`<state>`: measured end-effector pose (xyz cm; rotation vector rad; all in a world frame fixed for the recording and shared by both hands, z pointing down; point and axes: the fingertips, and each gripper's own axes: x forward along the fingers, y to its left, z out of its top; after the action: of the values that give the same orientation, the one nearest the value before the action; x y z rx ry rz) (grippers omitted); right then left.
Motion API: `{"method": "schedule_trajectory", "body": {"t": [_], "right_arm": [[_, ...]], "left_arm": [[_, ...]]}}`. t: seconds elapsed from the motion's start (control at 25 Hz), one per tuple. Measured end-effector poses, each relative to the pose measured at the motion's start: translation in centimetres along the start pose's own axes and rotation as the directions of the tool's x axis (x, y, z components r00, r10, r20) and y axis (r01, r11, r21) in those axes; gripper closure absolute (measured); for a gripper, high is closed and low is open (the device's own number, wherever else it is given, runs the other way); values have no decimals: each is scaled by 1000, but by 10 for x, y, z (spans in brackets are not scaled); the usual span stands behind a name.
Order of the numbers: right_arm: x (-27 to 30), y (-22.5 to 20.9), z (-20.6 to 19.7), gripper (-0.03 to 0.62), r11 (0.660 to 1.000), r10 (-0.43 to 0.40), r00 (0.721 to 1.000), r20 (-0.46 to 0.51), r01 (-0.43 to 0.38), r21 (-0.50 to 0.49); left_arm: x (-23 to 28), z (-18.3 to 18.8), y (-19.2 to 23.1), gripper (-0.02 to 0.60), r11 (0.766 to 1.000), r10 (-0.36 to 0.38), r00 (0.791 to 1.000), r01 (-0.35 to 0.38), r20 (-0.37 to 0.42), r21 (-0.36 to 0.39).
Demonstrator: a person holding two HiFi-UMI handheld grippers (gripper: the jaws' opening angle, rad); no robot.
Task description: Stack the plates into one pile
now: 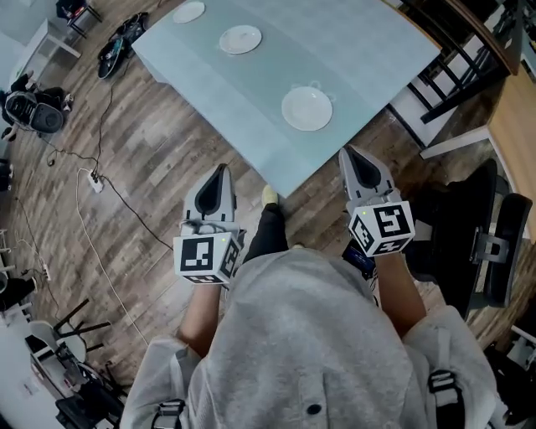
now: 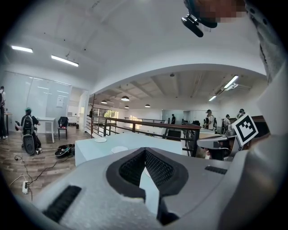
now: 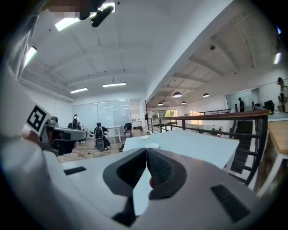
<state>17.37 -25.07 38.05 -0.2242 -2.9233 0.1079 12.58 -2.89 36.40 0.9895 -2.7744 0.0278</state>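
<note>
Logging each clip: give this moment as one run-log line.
near plate, mid plate, far plate: apart on table | left claw: shut, empty | right claw: shut, empty | stack: none yet

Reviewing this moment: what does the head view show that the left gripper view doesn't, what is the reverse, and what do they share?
Head view only: the nearest plate, the person's grey hoodie, and the left gripper and right gripper seen from above.
Left gripper view only: the left gripper's jaws shut with nothing between them, ceiling lights, a railing and people standing beyond it.
Both: the pale table, the middle plate, the far plate, and the right gripper's marker cube.
</note>
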Motion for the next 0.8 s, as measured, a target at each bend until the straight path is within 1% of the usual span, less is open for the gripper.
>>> {"method": "schedule_trajectory", "body": {"t": [0.16, 0.32, 0.48, 0.64, 0.8], "right_arm": [[40, -18, 6, 568, 999, -35, 999, -8, 35, 11], [68, -29, 6, 568, 998, -69, 997, -31, 69, 14], [85, -29, 7, 568, 994, -106, 993, -43, 107, 18], [105, -33, 8, 568, 989, -147, 988, -54, 148, 13], [120, -39, 11, 568, 982, -189, 979, -71, 189, -9]], "left_arm": [[49, 6, 24, 565, 999, -30, 1000, 30, -9, 11], [88, 7, 44, 565, 998, -67, 997, 67, -25, -6], [114, 6, 63, 565, 994, -107, 993, 107, -42, -4], [139, 5, 80, 563, 990, -139, 989, 139, -49, 14], [163, 5, 93, 563, 985, -172, 984, 173, -53, 11]]}}
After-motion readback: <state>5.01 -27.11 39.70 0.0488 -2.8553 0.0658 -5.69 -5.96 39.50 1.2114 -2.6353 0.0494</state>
